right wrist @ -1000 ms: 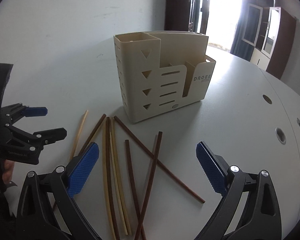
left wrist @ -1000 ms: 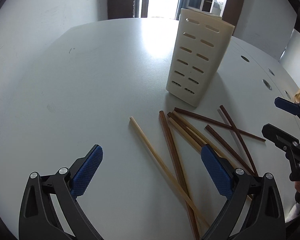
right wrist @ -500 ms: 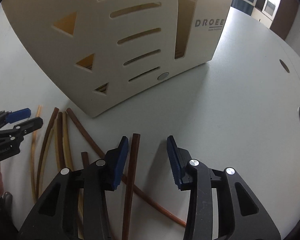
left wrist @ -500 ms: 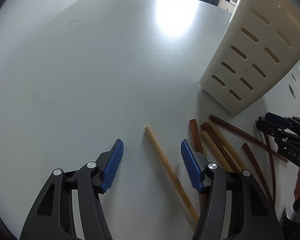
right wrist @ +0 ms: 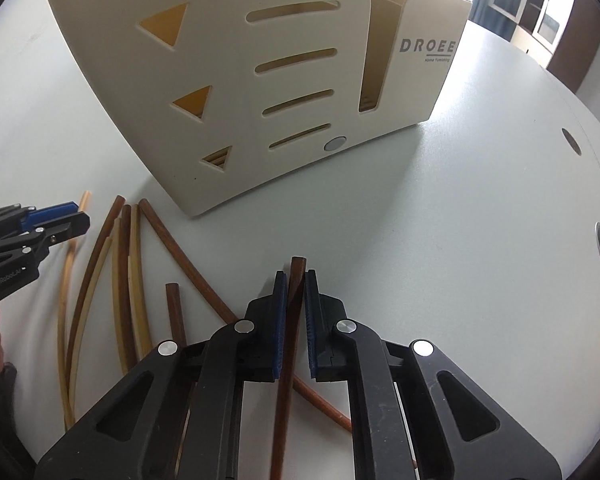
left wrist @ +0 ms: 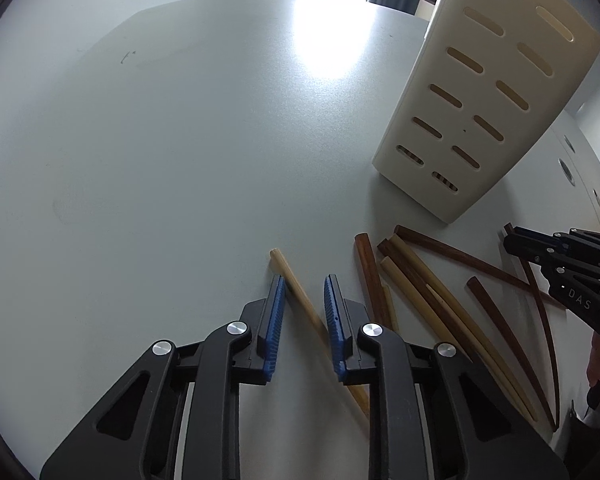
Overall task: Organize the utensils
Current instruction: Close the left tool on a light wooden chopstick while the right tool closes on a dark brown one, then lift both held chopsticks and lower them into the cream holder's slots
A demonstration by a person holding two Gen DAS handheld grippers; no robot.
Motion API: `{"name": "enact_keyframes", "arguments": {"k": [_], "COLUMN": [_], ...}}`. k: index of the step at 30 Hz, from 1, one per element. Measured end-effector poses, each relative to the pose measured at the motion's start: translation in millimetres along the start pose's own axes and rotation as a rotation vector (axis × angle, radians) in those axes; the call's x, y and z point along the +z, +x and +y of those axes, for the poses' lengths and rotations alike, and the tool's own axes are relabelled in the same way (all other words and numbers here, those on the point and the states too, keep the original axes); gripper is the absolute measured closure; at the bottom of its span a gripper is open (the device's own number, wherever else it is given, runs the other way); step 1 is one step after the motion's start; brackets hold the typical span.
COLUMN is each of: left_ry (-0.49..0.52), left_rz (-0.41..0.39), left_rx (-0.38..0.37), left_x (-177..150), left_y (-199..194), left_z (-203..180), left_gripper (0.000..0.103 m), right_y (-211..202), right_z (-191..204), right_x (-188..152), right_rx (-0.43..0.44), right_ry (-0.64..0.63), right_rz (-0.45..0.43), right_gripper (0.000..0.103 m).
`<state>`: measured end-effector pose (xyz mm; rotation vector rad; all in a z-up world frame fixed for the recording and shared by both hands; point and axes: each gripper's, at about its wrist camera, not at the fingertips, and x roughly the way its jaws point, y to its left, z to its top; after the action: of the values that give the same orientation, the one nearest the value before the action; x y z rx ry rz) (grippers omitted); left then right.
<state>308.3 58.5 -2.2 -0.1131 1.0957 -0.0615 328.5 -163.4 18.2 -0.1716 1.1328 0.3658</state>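
Both grippers bear down on chopsticks scattered on a grey table [left wrist: 160, 160], their jaws just closing. The left gripper [left wrist: 304, 284] narrows around a pale chopstick [left wrist: 300, 292], a gap left on one side; the right gripper [right wrist: 296, 280] pinches a dark chopstick [right wrist: 296, 276]. The cream utensil holder [right wrist: 284, 92] stands at twelve o'clock of the right gripper
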Motion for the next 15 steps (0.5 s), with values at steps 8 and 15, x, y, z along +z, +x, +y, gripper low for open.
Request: {"name": "enact_keyframes", "arguments": {"k": [8,15], "left_ry": [-0.051,-0.072], "left_rz": [-0.025,-0.175], "left_rx": [-0.054,-0.147], "left_x": [0.7,8.3], "left_y": [-13.2,-71.0], "left_z": [13.6,7.5], "left_gripper": [0.097,0.097], "right_y": [-20.8,-100.4], "right_z": [7.0,11.6], "right_x": [-2.2,-11.7], "right_rx": [0.030,0.081], "right_ry": [0.006,-0.008], "right_rz": [-0.069,-0.319], "right_gripper": [0.095,0.095]}}
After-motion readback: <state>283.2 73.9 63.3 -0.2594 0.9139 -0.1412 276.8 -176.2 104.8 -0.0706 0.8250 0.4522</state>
